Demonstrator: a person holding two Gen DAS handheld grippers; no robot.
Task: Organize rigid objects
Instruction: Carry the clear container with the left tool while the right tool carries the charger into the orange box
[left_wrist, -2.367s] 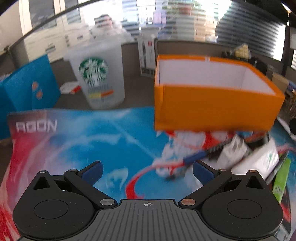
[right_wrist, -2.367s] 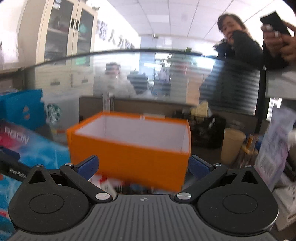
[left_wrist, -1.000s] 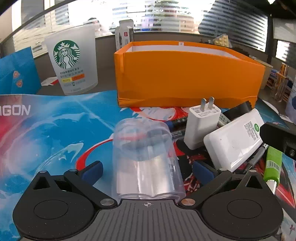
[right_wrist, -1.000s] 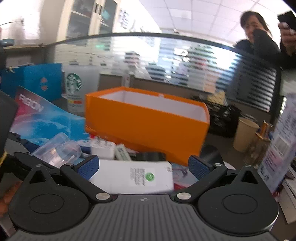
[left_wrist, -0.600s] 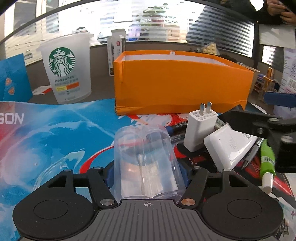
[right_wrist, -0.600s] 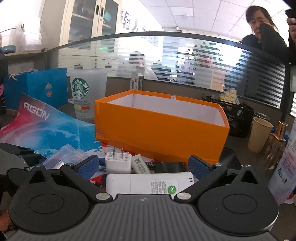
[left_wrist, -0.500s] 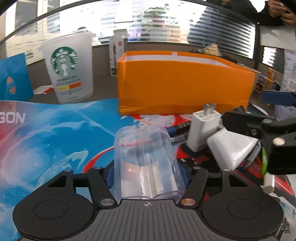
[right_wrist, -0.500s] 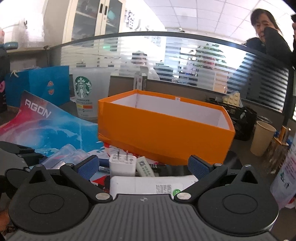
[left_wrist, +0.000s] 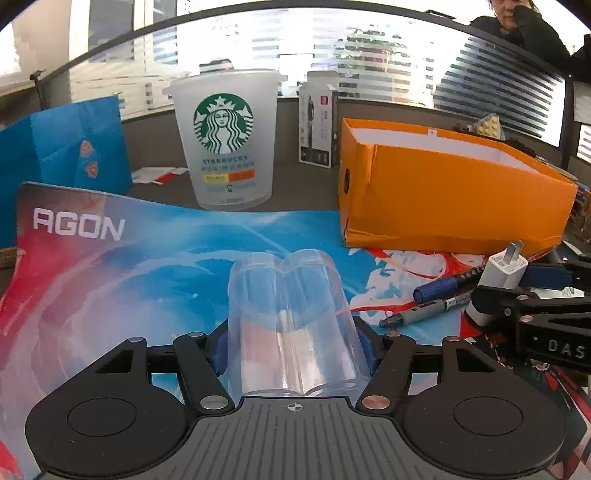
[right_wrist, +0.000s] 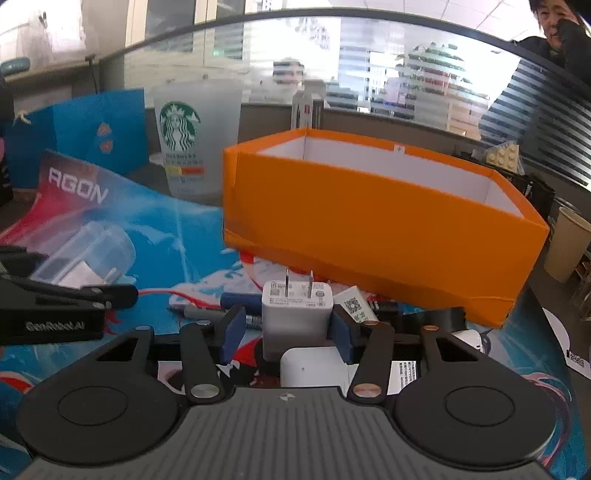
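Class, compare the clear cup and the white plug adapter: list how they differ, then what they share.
The clear cup is see-through; the plug adapter is opaque white. The cup is rounded, the adapter blocky with two metal prongs. The left gripper holds the cup; the right gripper holds the adapter. Both are gripped in front of the orange box.

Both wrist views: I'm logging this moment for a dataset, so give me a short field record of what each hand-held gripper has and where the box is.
left hand-held gripper: shut on clear plastic cup
right hand-held gripper: shut on white charger, prongs up
orange box: open, on the mat behind both
pens: lying on the mat
Starbucks cup: upright, left of the box
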